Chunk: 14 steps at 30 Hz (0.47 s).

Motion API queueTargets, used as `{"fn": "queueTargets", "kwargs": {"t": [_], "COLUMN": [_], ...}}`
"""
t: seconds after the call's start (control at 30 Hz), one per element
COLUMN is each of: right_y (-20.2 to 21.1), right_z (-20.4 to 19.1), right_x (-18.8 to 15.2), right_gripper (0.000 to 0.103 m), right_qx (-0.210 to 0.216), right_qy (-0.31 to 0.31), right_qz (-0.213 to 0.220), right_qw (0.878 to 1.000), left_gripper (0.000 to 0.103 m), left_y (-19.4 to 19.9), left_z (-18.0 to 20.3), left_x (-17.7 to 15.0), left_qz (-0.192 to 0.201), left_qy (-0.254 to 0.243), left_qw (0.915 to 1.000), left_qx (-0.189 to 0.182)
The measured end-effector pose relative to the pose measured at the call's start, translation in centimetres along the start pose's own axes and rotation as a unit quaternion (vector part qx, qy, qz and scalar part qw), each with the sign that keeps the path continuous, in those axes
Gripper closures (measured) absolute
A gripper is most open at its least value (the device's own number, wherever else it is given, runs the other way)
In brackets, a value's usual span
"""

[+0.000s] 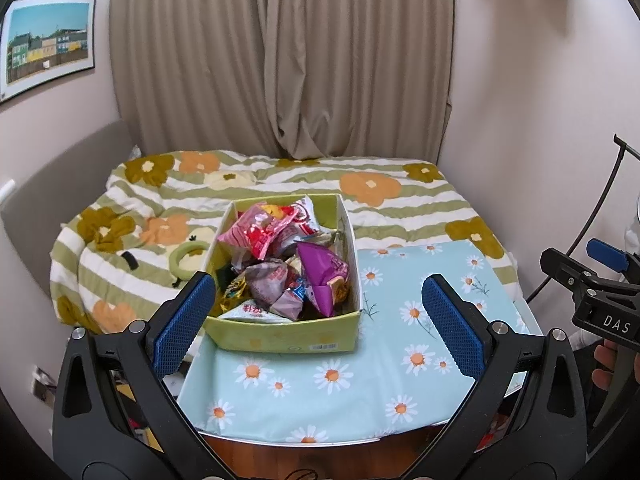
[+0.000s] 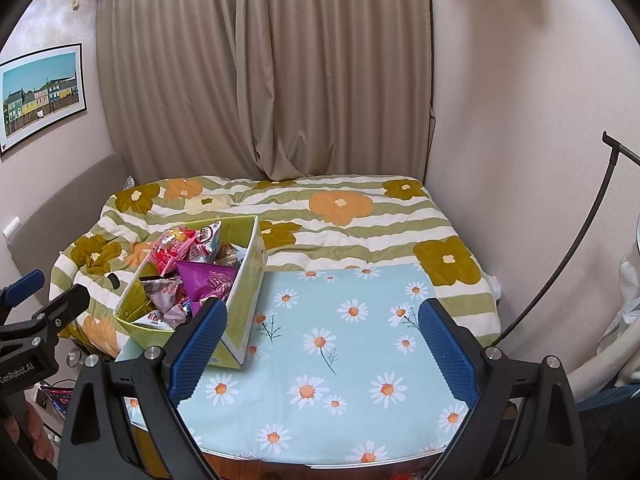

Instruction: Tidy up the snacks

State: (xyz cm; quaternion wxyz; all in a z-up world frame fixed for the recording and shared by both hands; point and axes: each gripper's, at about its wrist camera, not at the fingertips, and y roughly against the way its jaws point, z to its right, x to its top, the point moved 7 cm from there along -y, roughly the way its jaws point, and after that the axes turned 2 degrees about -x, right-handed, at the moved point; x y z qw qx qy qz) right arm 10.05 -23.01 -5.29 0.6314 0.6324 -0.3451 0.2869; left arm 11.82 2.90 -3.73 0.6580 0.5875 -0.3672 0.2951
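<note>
The snacks (image 1: 288, 264) at the bottom of the box (image 1: 288, 336) are hidden under the top ones. The writing on the bags is too small to read. The poster (image 1: 44, 44) is cut off at the left edge.

Beige curtains (image 1: 280, 60) hang closed across the back wall, soft daylight glowing through. Pale walls (image 2: 520, 120) wrap the corner, a framed picture of coloured houses (image 1: 48, 44) on the left. Below spreads a bed with a striped, flowered quilt (image 2: 360, 216), and a daisy-print cloth (image 2: 352, 360) covers the near table.
</note>
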Motion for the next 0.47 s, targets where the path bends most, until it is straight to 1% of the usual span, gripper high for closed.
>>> {"fn": "queueTargets", "kwargs": {"t": [0.1, 0.23, 0.3, 0.47], "right_y": [-0.01, -0.02, -0.03, -0.06], "right_z": [-0.01, -0.06, -0.06, -0.06], "right_x": [0.03, 0.07, 0.05, 0.06], "right_gripper": [0.008, 0.008, 0.008, 0.008], "right_qx": [0.001, 0.001, 0.001, 0.001], "right_qy": [-0.001, -0.001, 0.000, 0.000], "right_qz": [0.000, 0.000, 0.000, 0.000], "right_qw": [1.000, 1.000, 1.000, 1.000], "left_gripper": [0.001, 0.001, 0.001, 0.001], "left_y": [0.01, 0.22, 0.19, 0.10], "left_z": [-0.05, -0.06, -0.17, -0.26], "left_x": [-0.05, 0.08, 0.04, 0.01], "left_qz": [0.002, 0.012, 0.011, 0.014], "left_qy": [-0.001, -0.013, -0.015, -0.007], "left_qw": [1.0000, 0.9995, 0.9992, 0.9996], "left_qx": [0.004, 0.025, 0.035, 0.022]}}
